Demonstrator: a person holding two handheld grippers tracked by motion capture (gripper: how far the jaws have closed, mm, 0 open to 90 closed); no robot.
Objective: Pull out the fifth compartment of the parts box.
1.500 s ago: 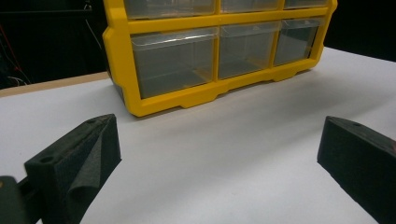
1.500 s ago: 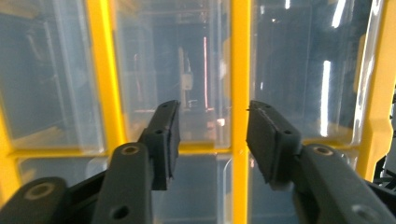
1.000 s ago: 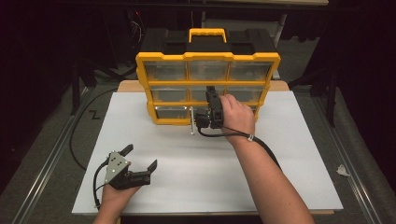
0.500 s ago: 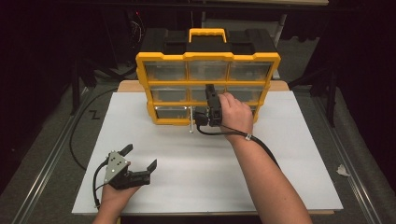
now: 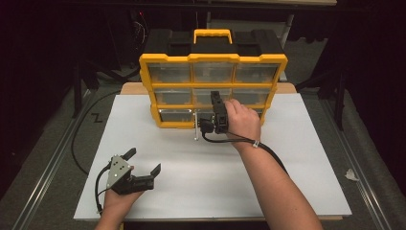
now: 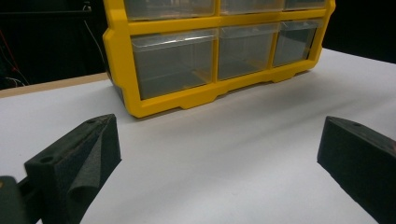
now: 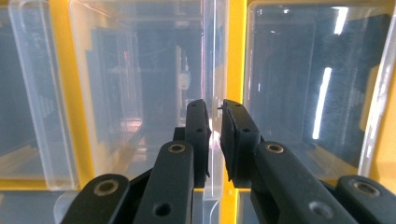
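Standing on the white worktop (image 5: 297, 158), the yellow plastic organiser box with clear drawers (image 5: 213, 61) rises straight ahead of both hands. The right hand-held gripper (image 7: 215, 122) has just been closing; its black jaws now pinch the thin clear plastic edge of a drawer front (image 7: 212, 56). Well back from the box, the left hand-held gripper (image 5: 143, 162) hangs over bare worktop, jaws wide apart and holding nothing.

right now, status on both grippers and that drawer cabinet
Right gripper shut on clear drawer lip, jaws just closing. Left gripper open, idle on the white table. Yellow drawer cabinet upright. Nothing in the way.
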